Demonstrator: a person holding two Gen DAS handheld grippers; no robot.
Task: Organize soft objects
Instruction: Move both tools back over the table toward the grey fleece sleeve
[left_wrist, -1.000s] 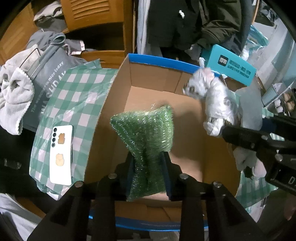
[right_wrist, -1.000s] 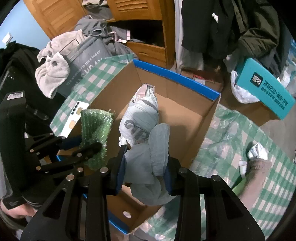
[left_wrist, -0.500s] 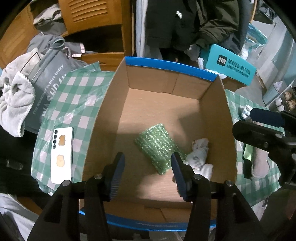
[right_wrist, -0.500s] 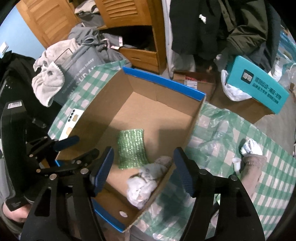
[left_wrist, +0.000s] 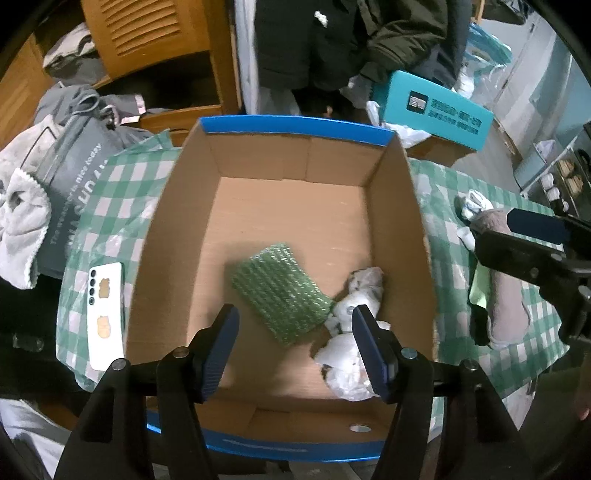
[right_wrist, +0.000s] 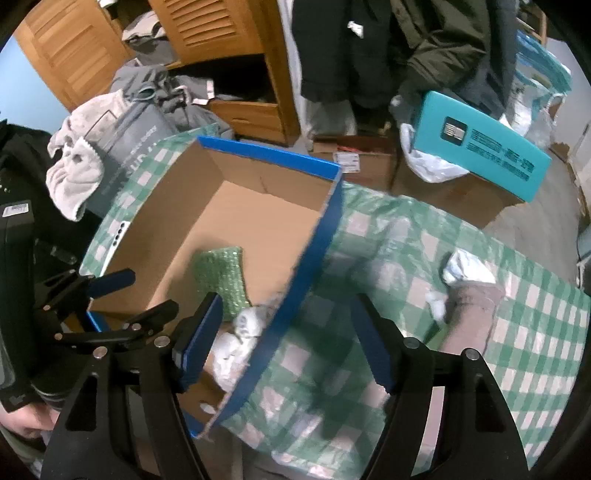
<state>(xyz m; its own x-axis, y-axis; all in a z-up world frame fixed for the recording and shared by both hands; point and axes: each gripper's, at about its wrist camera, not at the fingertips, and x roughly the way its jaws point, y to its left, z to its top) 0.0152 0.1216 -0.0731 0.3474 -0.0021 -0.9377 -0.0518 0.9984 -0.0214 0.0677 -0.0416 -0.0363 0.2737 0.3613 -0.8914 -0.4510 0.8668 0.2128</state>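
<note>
Brown cardboard makes up one big open box with blue edges (left_wrist: 391, 236), and two soft things lie on its floor — one green bumpy bubble-wrap pad (left_wrist: 279, 291) and, touching it, one crumpled white plastic-wrapped bundle (left_wrist: 354, 317). On the green and white checked cloth (right_wrist: 480, 332) outside the box lie one grey-brown sock (right_wrist: 471, 317) and one white phone (left_wrist: 105, 310). Both claws have just been opening and hold nothing — the left claw (left_wrist: 295, 345) hangs wide apart above the pad and bundle, and the right claw (right_wrist: 286, 338) gapes over the box's blue side wall.
</note>
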